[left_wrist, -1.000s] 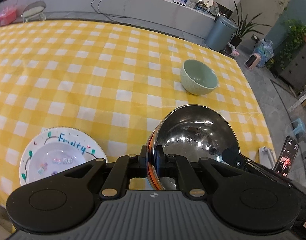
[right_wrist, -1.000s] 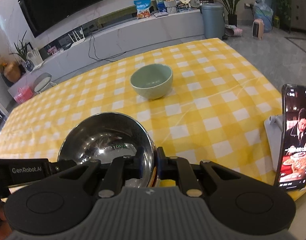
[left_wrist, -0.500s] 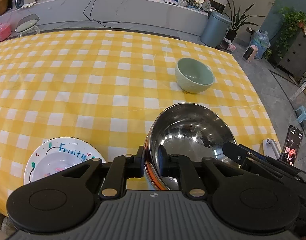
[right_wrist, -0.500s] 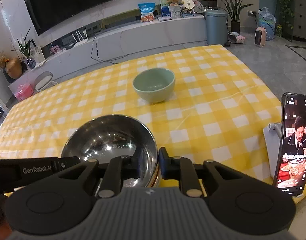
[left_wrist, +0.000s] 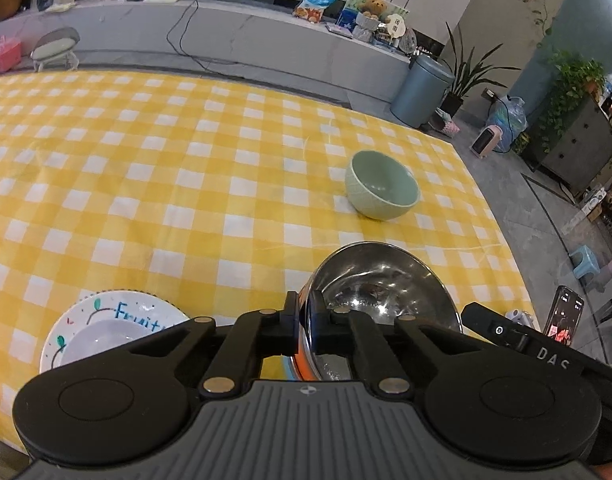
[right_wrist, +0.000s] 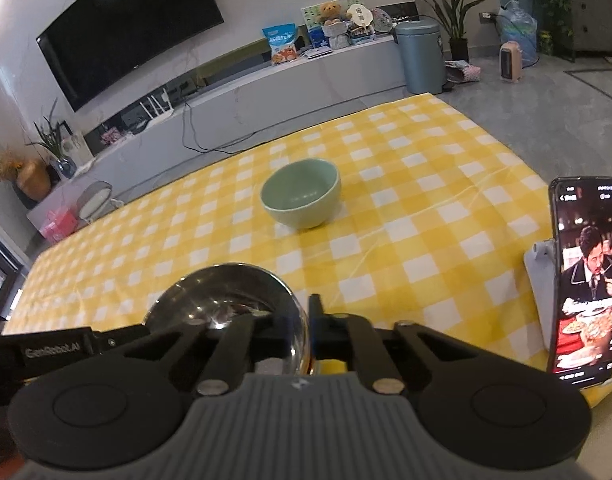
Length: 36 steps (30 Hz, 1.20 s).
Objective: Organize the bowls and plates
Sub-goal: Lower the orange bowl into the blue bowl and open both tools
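Note:
A shiny steel bowl [left_wrist: 380, 292] is held by both grippers above the near part of the yellow checked table. My left gripper [left_wrist: 304, 320] is shut on its left rim. My right gripper [right_wrist: 306, 328] is shut on its right rim; the bowl also shows in the right wrist view [right_wrist: 226, 300]. A pale green bowl [left_wrist: 382, 190] stands upright further out on the table, also in the right wrist view [right_wrist: 302, 194]. A white plate [left_wrist: 106, 328] with blue "Fruity" lettering lies at the near left, partly hidden by my left gripper.
A phone on a white stand [right_wrist: 584, 280] stands at the table's near right edge, also in the left wrist view [left_wrist: 564, 316]. The yellow checked tablecloth [left_wrist: 146, 160] covers the whole table. A TV bench, a bin [left_wrist: 420, 92] and plants lie beyond the far edge.
Both grippers have lifted the steel bowl and pulled back a little; the table and the green bowl now look further away and lower in both views.

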Motion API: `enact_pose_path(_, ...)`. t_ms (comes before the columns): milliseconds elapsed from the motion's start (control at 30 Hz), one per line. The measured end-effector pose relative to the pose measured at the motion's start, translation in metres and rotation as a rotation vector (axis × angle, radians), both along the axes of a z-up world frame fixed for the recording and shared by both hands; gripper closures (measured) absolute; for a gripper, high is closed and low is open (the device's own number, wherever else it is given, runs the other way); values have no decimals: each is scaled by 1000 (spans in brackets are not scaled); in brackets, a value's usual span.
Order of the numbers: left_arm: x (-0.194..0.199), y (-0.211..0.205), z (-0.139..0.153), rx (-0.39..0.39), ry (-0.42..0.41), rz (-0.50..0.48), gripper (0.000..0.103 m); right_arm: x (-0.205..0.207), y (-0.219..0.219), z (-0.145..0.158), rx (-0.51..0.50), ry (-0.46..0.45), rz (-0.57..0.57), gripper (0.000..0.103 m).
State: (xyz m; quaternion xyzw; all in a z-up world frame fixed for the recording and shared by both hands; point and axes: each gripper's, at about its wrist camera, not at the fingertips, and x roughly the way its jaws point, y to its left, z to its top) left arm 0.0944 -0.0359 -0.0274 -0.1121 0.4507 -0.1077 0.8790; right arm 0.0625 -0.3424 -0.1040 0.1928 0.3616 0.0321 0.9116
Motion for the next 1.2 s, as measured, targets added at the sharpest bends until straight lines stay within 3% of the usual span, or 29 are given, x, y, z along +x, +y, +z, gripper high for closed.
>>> enact_pose_path(267,4,3,-2,-5,28,-6,99,0,5,1,-16,-18,15,103)
enact_pose_path(433,4,2,7,6,-16,-26,85,-2,1,5,17,-45,0,100)
enact_pose_path(567,10,0,15,-3,-45,-56,74,-2,-3,9,13,-65,-23,81)
enact_pose_path(800,32,-14,26,11,-75,-136,61,13,-13,9,25,-39,-78,64)
enact_pose_path(900,45,-19,28,-2,-65,-174,58,24,-15,7,18,-23,-81,61)
enact_pose_path(1033,65,-28,31,4,-61,-231,43,43,-21,0,41,14,-93,58)
enact_pose_path(1200,86,-38,28,37,-72,-270,40,68,-25,-7,51,50,-123,45)
